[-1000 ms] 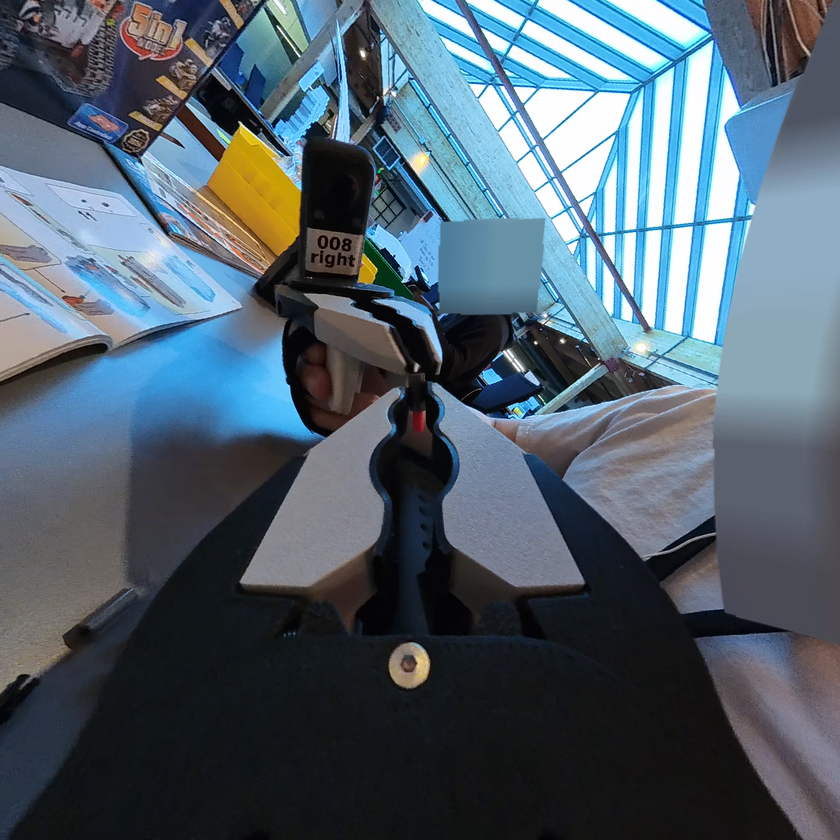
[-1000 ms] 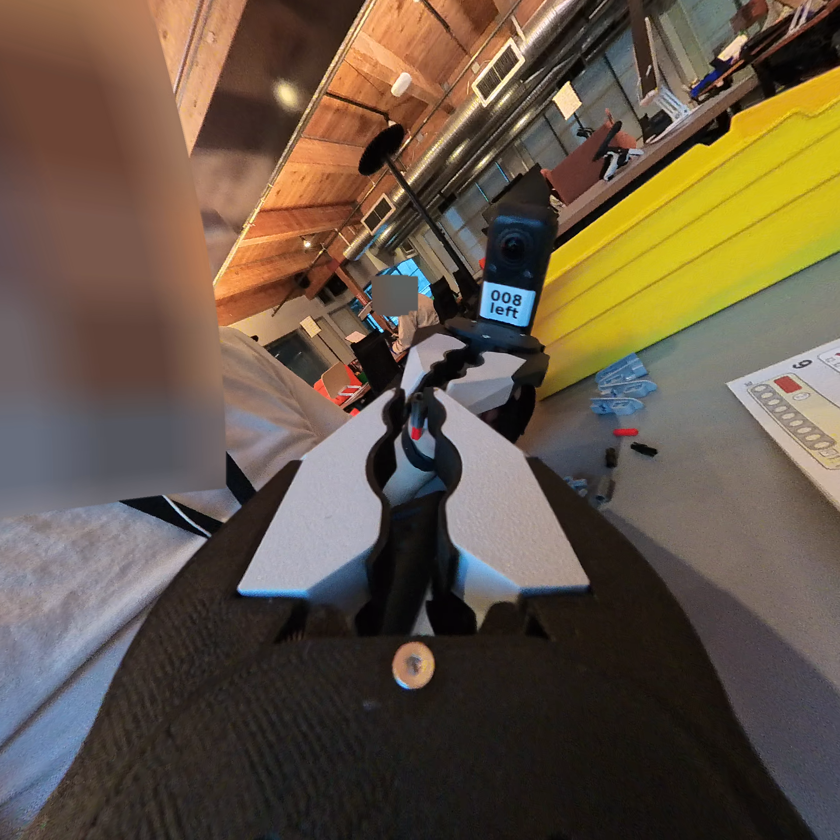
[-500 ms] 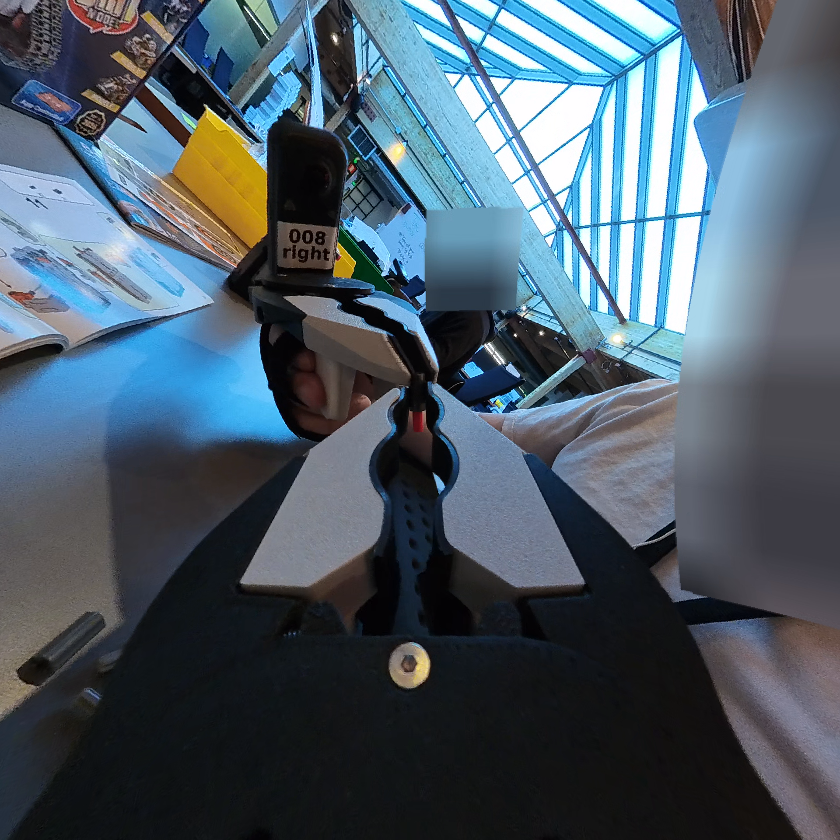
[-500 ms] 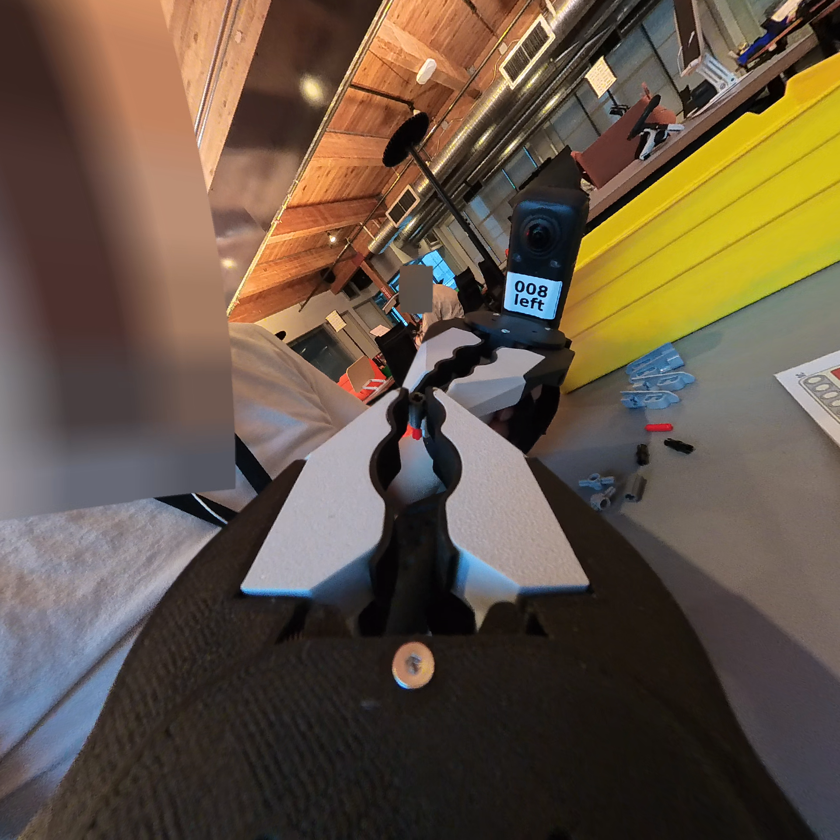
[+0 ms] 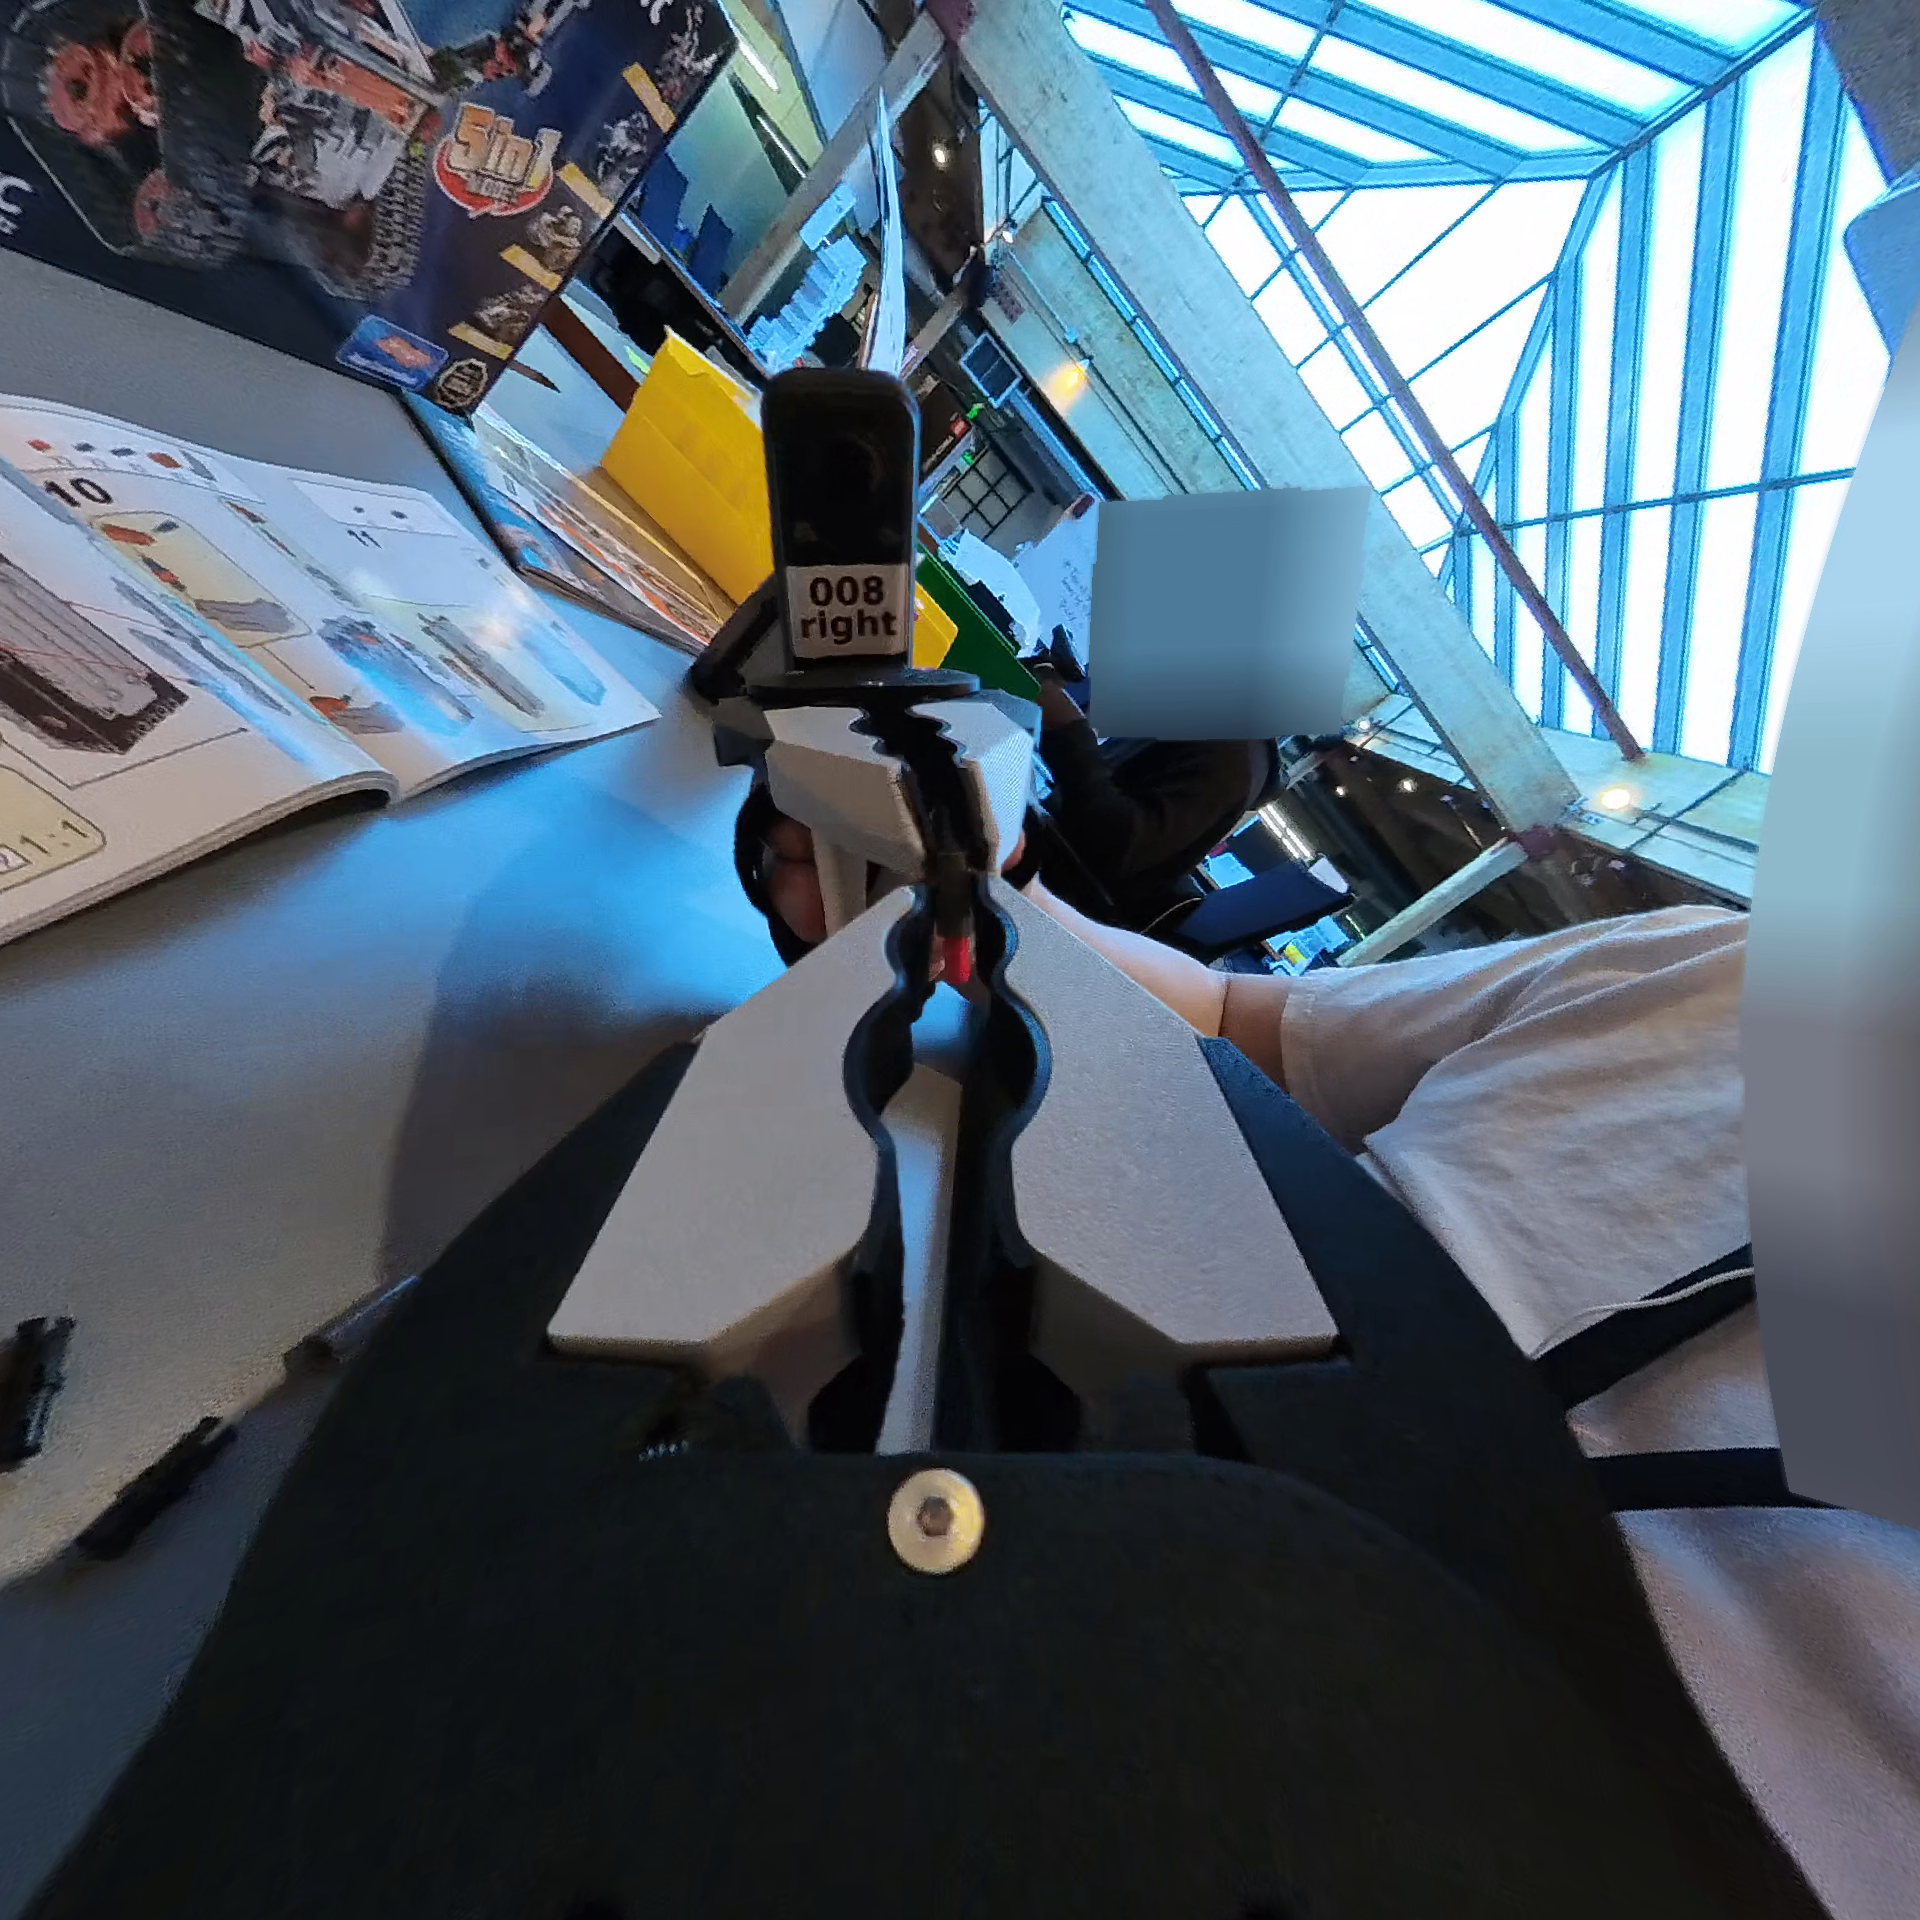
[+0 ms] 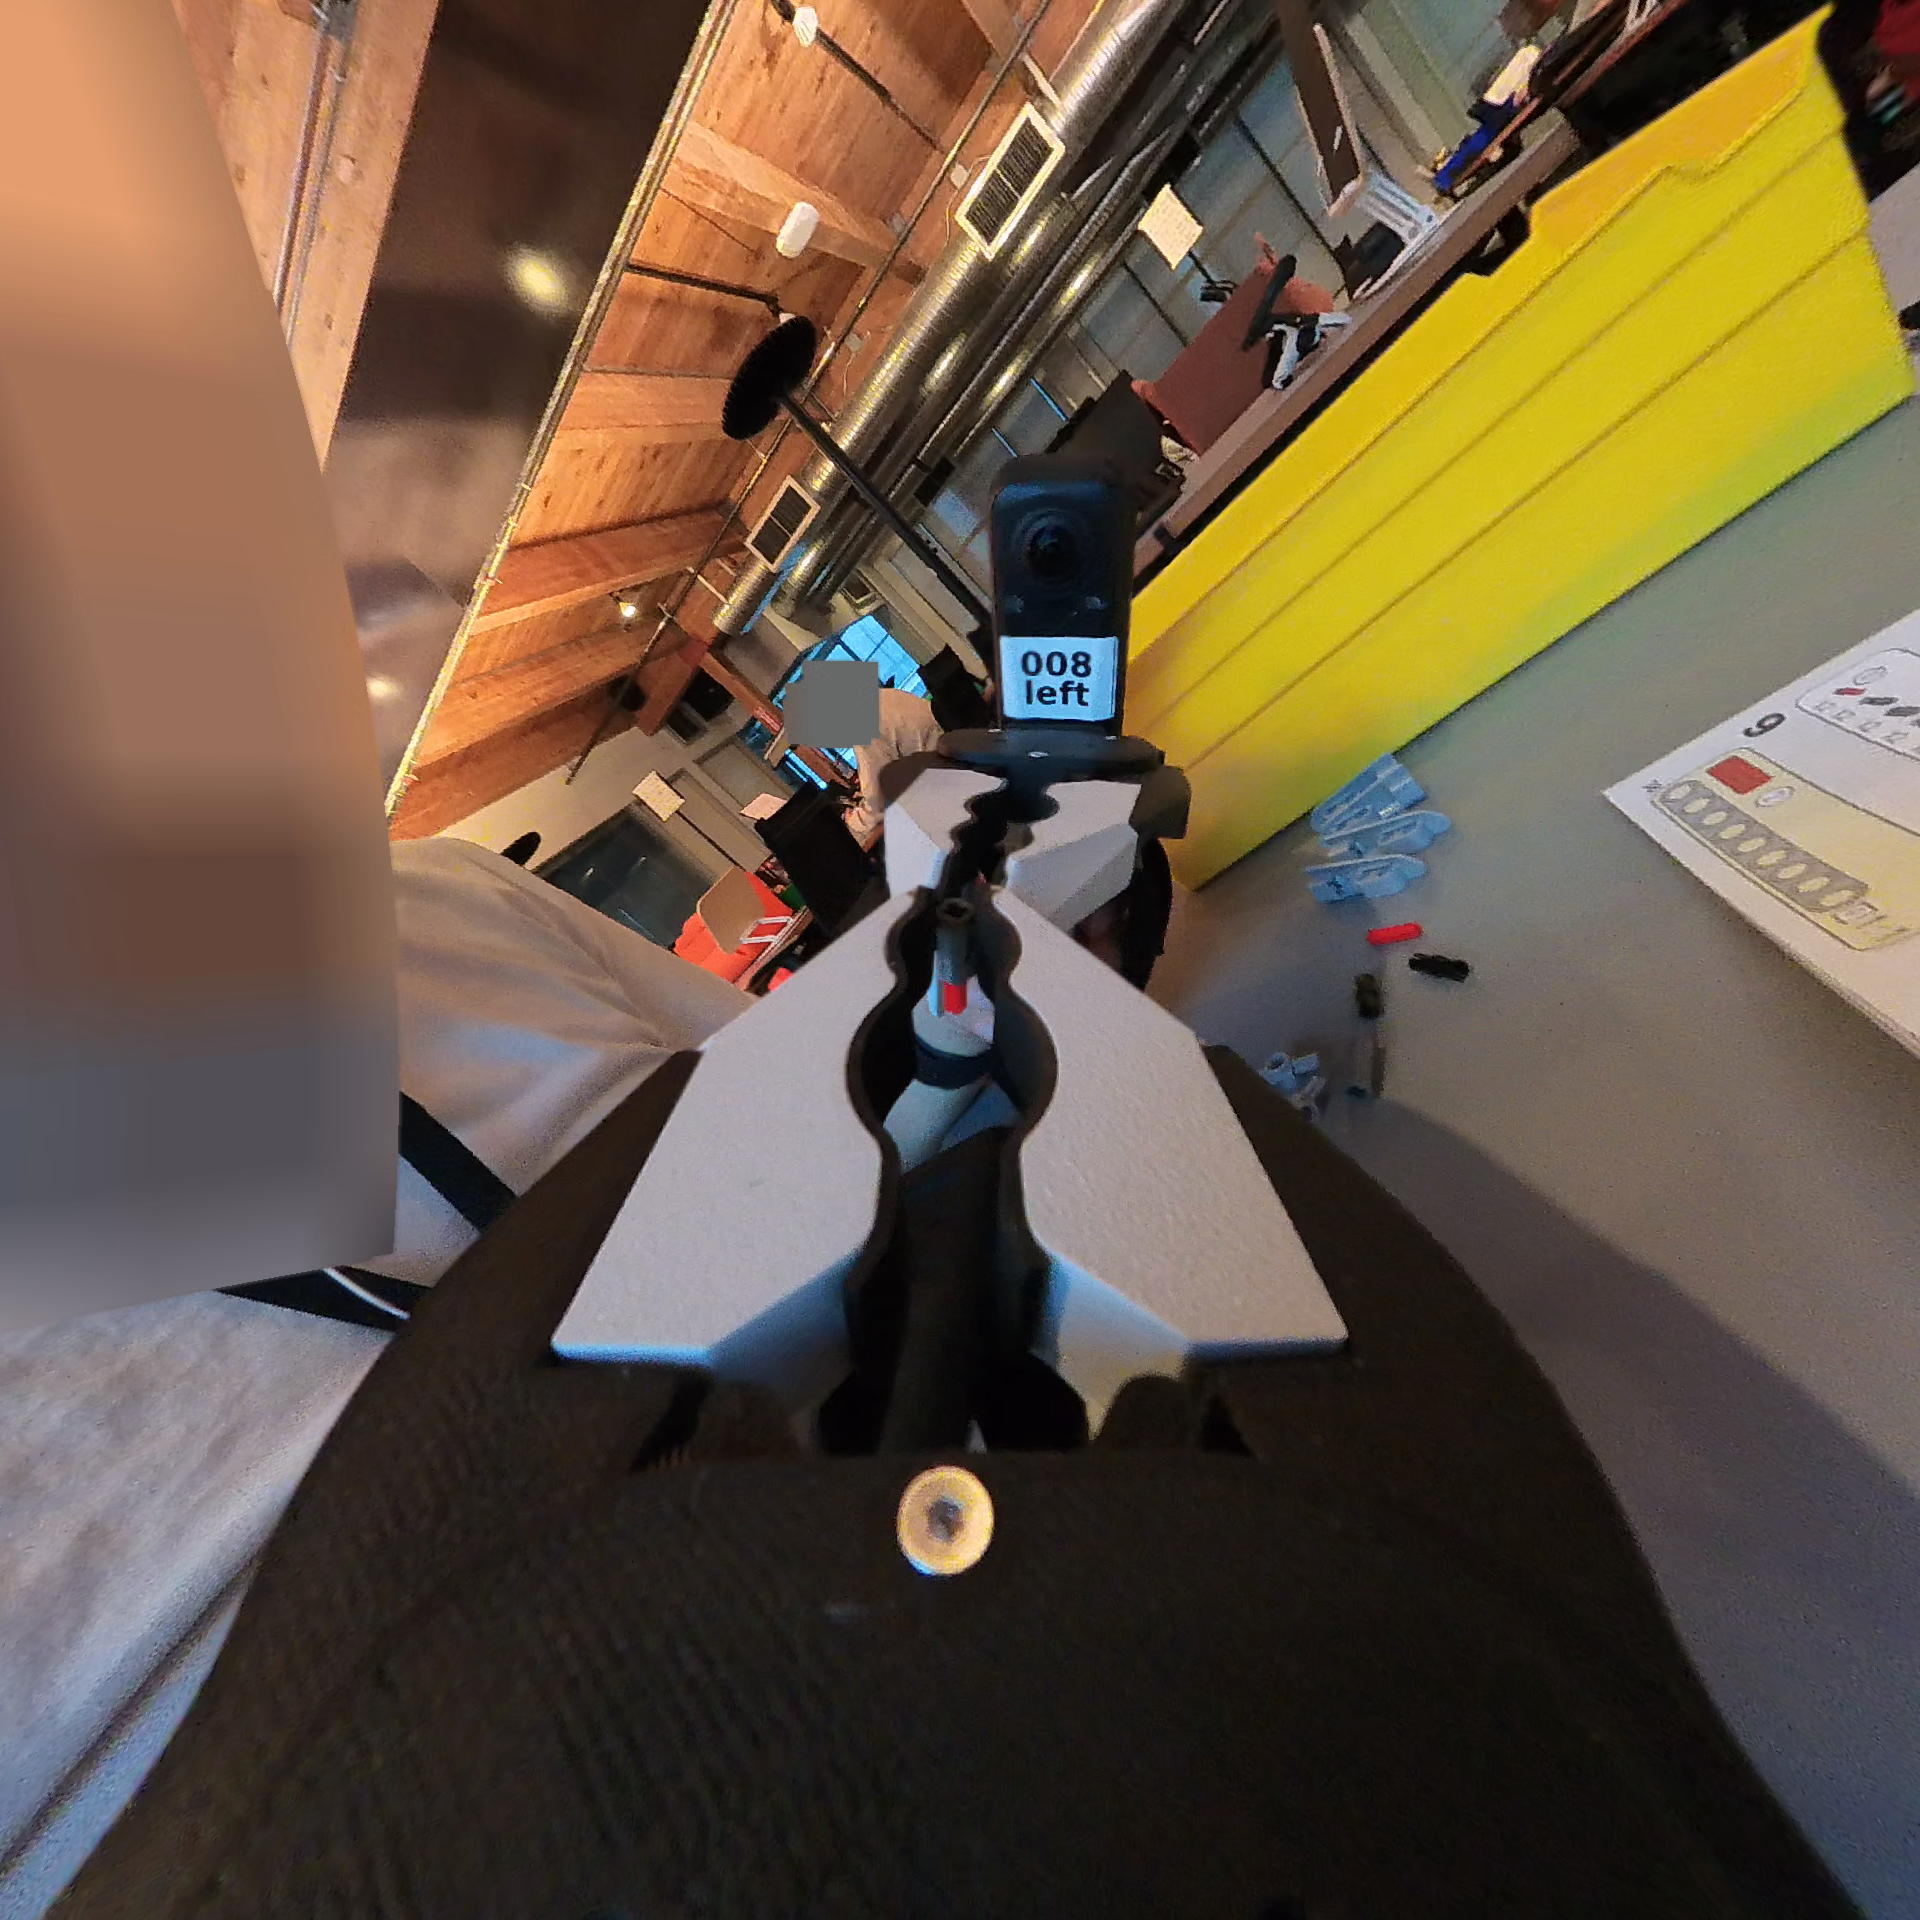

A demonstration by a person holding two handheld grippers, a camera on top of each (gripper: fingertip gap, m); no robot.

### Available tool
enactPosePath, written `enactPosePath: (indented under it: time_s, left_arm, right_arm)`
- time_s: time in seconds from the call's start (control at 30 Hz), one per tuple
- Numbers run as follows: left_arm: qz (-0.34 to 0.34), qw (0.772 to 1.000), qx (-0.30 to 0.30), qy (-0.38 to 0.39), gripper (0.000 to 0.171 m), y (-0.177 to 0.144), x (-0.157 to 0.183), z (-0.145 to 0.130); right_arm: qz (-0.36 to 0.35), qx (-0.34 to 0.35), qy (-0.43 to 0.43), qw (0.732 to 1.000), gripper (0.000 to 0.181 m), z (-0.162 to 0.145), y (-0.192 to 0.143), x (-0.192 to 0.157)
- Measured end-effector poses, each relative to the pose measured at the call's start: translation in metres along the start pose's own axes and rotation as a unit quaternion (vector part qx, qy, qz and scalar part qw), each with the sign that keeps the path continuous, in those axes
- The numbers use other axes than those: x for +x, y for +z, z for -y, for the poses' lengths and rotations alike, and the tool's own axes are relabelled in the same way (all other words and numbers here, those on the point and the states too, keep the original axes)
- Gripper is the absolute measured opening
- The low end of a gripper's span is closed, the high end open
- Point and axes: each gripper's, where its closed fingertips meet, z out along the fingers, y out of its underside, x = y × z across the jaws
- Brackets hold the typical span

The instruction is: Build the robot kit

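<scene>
A small rod with a red end (image 5: 954, 951) sits pinched between the tips of the left gripper (image 5: 948, 914), whose jaws are drawn nearly together on it. The right gripper (image 6: 951, 909) meets it tip to tip, its own jaws likewise closed on a dark piece (image 6: 953, 920) that joins the red-ended rod; which gripper bears the load cannot be told. In the left wrist view the right gripper stands at twelve o'clock, a black camera (image 5: 842, 488) mounted on top and a gloved hand (image 5: 795, 873) beneath it. At nine to ten o'clock an open instruction booklet (image 5: 291, 623) lies on the grey table (image 5: 312, 1039), with a printed toy box (image 5: 312, 177) at eleven o'clock and a yellow bin (image 5: 691, 468) behind. Small dark parts (image 5: 36, 1387) lie at eight o'clock. In the right wrist view the yellow bin (image 6: 1507, 499) runs along at two o'clock, pale blue parts (image 6: 1371, 842) beside it, a red pin (image 6: 1392, 933) and black pins (image 6: 1439, 967) near three o'clock.
</scene>
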Motion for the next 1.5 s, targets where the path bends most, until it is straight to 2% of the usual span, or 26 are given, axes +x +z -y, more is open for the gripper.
enactPosePath:
  time_s: [0.17,0.23,0.37,0.47,0.53,0.63,0.73,0.83,1.03,1.2,1.33,1.5]
  left_arm:
    - [0.026,0.999,-0.017,0.023,0.004,-0.01,0.005,0.003]
    - [0.046,0.998,-0.02,0.046,0.004,-0.021,0.016,0.009]
    - [0.089,0.991,-0.001,0.096,0.004,-0.057,0.045,0.026]
    - [0.059,0.994,0.013,0.093,0.004,-0.069,0.069,0.032]
    - [0.057,0.993,0.011,0.098,0.004,-0.07,0.075,0.032]
    - [0.098,0.987,0.005,0.127,0.004,-0.074,0.073,0.031]
    - [0.112,0.984,0.006,0.14,0.004,-0.079,0.078,0.031]
    - [0.116,0.982,0.009,0.146,0.004,-0.083,0.082,0.031]
    - [0.125,0.982,0.009,0.144,0.004,-0.089,0.079,0.028]
    - [0.142,0.981,0.005,0.131,0.004,-0.093,0.068,0.024]
    - [0.145,0.982,-0.002,0.124,0.004,-0.092,0.063,0.022]
    - [0.169,0.978,-0.022,0.123,0.004,-0.091,0.043,0.018]
  right_arm:
    - [-0.019,0.008,-0.03,0.999,0.006,0.003,0.009,-0.004]
    - [-0.055,0.01,-0.079,0.995,0.015,0.008,0.009,-0.001]
    - [-0.146,-0.04,-0.169,0.974,0.014,0.001,0.0,0.018]
    - [-0.194,-0.076,-0.18,0.961,0.014,-0.011,0.001,0.038]
    - [-0.24,-0.111,-0.184,0.947,0.014,-0.022,0.002,0.054]
    - [-0.297,-0.157,-0.202,0.92,0.015,-0.041,0.006,0.066]
    - [-0.356,-0.187,-0.221,0.889,0.018,-0.057,0.007,0.077]
    - [-0.374,-0.199,-0.211,0.881,0.02,-0.068,0.012,0.081]
    - [-0.422,-0.216,-0.225,0.851,0.023,-0.072,0.013,0.091]
    - [-0.438,-0.225,-0.223,0.841,0.021,-0.075,0.015,0.095]
    - [-0.438,-0.224,-0.215,0.843,0.008,-0.075,0.014,0.095]
    - [-0.416,-0.224,-0.224,0.853,0.007,-0.072,0.007,0.087]
